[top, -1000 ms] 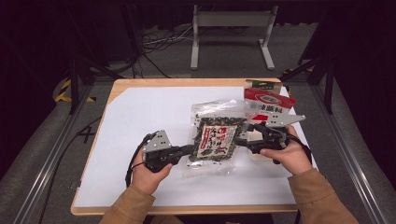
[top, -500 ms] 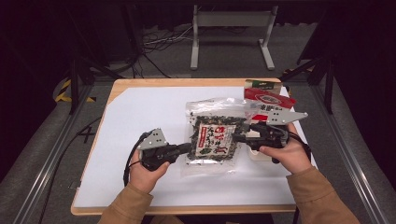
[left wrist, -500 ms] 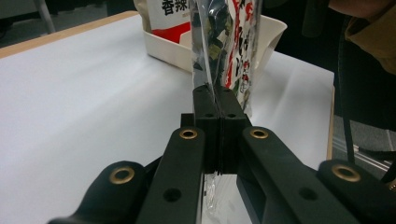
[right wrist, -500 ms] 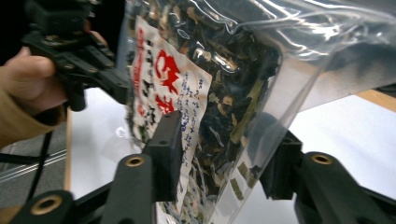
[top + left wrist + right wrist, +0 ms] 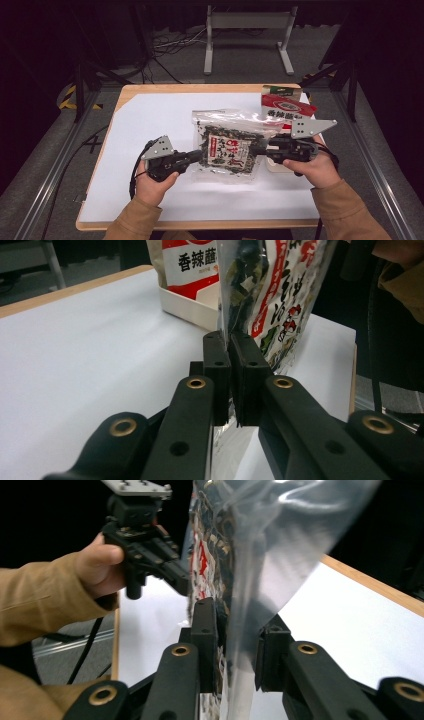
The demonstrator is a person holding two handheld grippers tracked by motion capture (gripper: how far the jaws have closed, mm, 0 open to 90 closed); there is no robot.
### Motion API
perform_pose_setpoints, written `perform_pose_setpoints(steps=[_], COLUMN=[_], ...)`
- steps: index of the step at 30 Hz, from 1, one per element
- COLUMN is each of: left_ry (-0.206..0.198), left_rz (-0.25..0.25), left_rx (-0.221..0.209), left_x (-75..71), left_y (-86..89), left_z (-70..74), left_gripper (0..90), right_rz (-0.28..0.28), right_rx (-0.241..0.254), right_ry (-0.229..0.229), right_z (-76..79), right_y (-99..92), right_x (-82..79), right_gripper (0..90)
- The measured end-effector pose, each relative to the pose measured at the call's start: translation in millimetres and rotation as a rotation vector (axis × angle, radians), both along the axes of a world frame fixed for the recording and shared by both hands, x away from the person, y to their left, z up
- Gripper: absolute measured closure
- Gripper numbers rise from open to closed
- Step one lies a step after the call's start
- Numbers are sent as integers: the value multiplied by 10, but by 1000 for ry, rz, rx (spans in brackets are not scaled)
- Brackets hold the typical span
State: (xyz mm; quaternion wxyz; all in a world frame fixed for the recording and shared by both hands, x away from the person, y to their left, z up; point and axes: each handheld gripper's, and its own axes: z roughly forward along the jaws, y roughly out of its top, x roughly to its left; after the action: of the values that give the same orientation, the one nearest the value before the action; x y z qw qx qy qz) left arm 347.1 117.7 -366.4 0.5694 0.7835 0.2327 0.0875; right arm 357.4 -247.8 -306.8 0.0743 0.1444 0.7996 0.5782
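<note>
Above the white tabletop [image 5: 150, 125] we hold the clear printed snack bag [image 5: 229, 150] between us, left gripper [image 5: 230, 347] clamped on its left edge, right gripper [image 5: 235, 625] closing around its right edge, jaws still slightly apart.

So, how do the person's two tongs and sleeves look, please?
Both tongs, the left and the right, are black, with flat rectangular jaws on arms with brass-coloured rivets. Each carries a grey three-cornered plate with small holes. A black cable loops from the left one. The sleeves are tan.
</note>
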Motion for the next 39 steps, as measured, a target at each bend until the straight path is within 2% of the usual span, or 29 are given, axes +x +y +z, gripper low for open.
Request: perform_pose_setpoints(steps=[2,4,5,7,9,11,12,13,16,19,25,28,29,36,38,39], left_ry=[8,12,6,-1,-21,-14,-14,-1,-10,2,28,20,30,33,71,73], left_rz=[-7,-19,-24,-28,-13,-3,-3,1,23,45,91,116,119,155,159,164], left_rx=[-16,-29,-48,-94,-104,-78,-78,-35,10,26,51,83,81,96,118,131], left_x=[8,21,25,24,26,23,23,27,31,50,97,139,143,179,195,205], left_y=[-4,2,6,18,33,60,60,87,142,219,379,445,457,545,549,549], left_z=[-19,-29,-28,-21,-9,4,4,11,26,32,2,-26,-32,-55,-70,-82], left_gripper=[843,825,812,728,641,580,544,520,488,457,411,389,384,344,298,284], right_rz=[25,25,29,30,29,20,17,14,3,-8,-37,-51,-58,-89,-99,-103], right_rx=[0,-12,-11,3,7,9,10,9,-3,-19,-18,-22,-22,-9,-6,-3], right_ry=[12,-6,-7,1,1,-1,-2,-7,-21,-36,-48,-49,-48,-58,-60,-64], right_z=[21,50,61,87,109,138,151,166,213,276,415,462,483,620,659,674], right_y=[0,4,-1,-32,-61,-104,-126,-146,-191,-215,-295,-336,-355,-456,-494,-512], right_x=[-28,-65,-74,-83,-88,-89,-90,-90,-105,-123,-138,-124,-119,-108,-108,-105], right_gripper=[766,768,768,768,769,769,769,769,768,768,767,767,767,767,767,766])
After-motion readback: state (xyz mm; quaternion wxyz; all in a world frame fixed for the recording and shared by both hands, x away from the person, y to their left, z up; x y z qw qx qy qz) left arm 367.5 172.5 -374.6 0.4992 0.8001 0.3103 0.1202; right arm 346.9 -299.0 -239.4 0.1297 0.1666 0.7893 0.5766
